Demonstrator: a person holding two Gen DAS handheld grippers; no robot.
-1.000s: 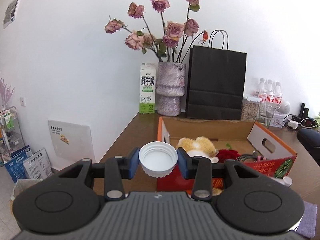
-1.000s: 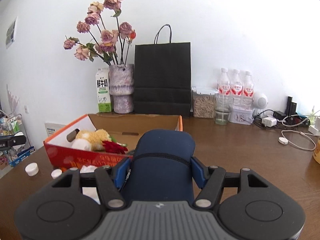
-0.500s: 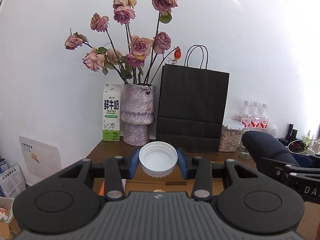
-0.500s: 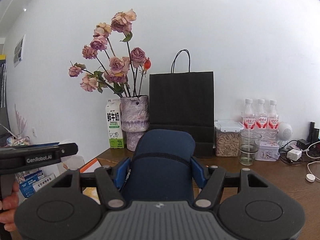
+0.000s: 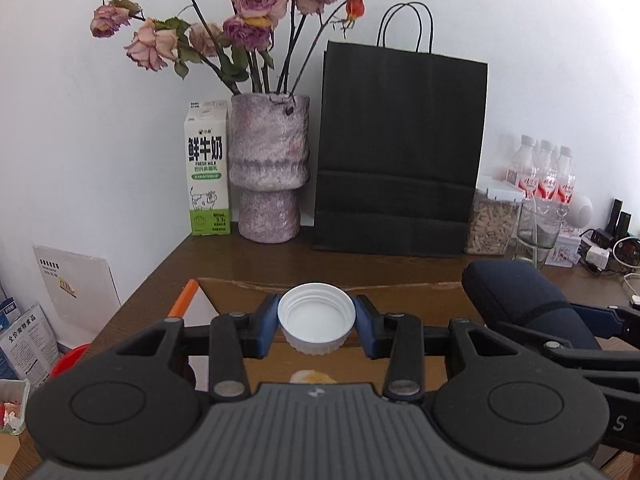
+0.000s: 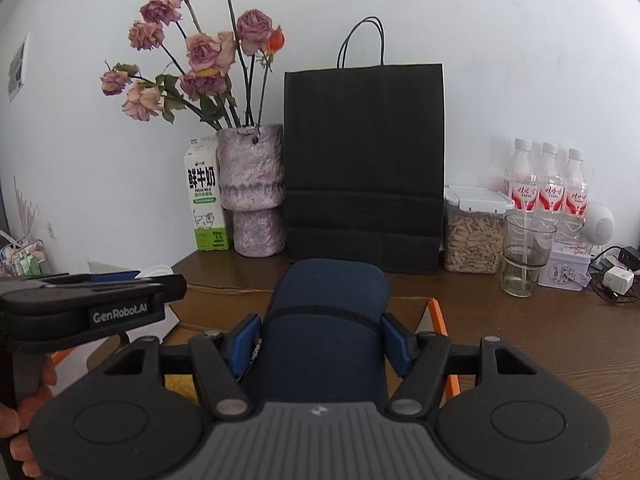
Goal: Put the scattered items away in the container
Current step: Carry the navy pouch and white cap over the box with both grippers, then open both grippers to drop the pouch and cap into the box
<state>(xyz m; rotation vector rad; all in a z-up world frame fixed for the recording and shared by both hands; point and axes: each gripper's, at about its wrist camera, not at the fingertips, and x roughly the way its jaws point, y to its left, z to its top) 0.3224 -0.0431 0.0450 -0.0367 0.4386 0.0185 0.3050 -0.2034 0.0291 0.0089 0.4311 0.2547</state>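
Brown wooden table (image 5: 256,264) against a white wall. Right behind the cardboard box (image 5: 400,300): a black paper bag (image 5: 400,152), a purple vase (image 5: 268,168) with dry roses, a milk carton (image 5: 208,168). Off to the box's far right: a jar of seeds (image 6: 474,236), a glass cup (image 6: 526,256), three bottles (image 6: 550,184).

Left gripper (image 5: 316,318) up over the box, jaws narrow, squeezing a white cap (image 5: 316,316), open side up. Right gripper (image 6: 320,340) also over the box, jaws wider, hugging a dark blue pouch (image 6: 328,320). Something yellow (image 5: 312,377) peeking out down inside the box.
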